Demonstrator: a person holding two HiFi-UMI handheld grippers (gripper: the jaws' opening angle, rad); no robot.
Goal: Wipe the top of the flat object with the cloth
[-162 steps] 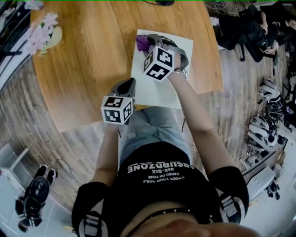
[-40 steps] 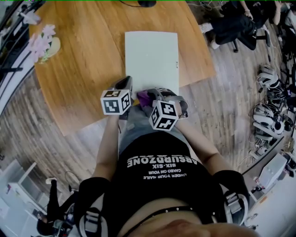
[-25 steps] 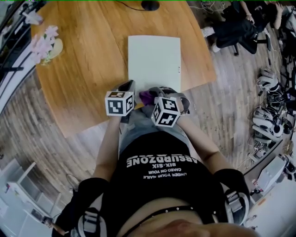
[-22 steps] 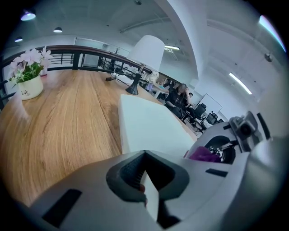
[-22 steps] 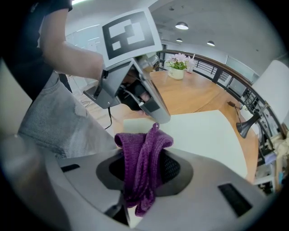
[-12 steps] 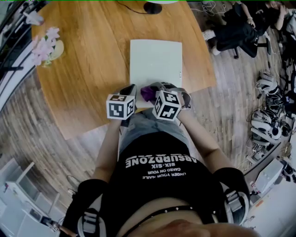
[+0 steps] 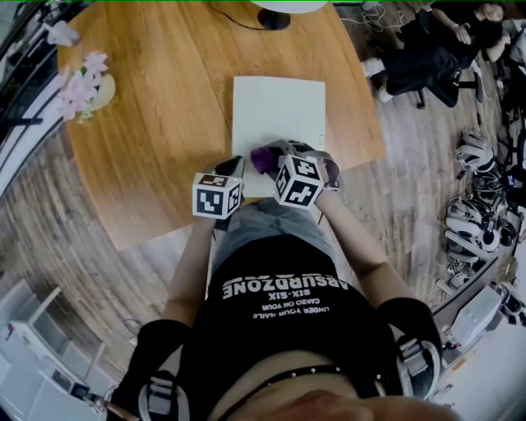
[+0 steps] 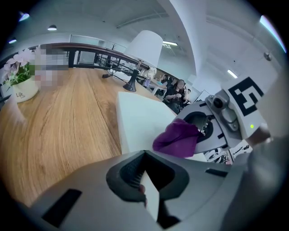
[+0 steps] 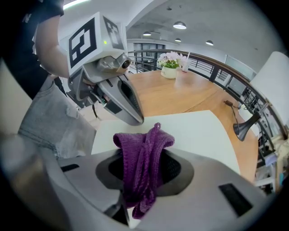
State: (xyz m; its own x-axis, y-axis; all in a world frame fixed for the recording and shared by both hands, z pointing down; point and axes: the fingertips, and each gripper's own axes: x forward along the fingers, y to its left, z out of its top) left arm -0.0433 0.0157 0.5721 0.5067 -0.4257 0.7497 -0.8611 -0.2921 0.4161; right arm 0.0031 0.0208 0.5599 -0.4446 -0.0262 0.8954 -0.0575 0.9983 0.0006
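A white flat board (image 7: 279, 111) lies on the wooden table (image 7: 164, 107). My right gripper (image 7: 269, 156) is shut on a bunched purple cloth (image 7: 263, 158), which sits over the board's near part. In the right gripper view the cloth (image 9: 145, 155) hangs between the jaws above the board (image 9: 194, 133). My left gripper (image 7: 233, 168) is at the board's near left corner. In the left gripper view its jaws are shut on a thin white edge, apparently that corner. The same view has the cloth (image 8: 178, 137) to the right and the board (image 8: 140, 119) ahead.
A pot of pink flowers (image 7: 80, 76) stands at the table's far left. A white lamp (image 8: 142, 52) with a dark base (image 7: 278, 18) is beyond the board. Seated people (image 7: 444, 45) and gear on the floor (image 7: 477, 205) are to the right. The table's near edge is right under the grippers.
The right gripper had drawn the cloth from the board's far end to its near edge. Over the last second it has moved a little forward onto the board. The left gripper keeps its corner.
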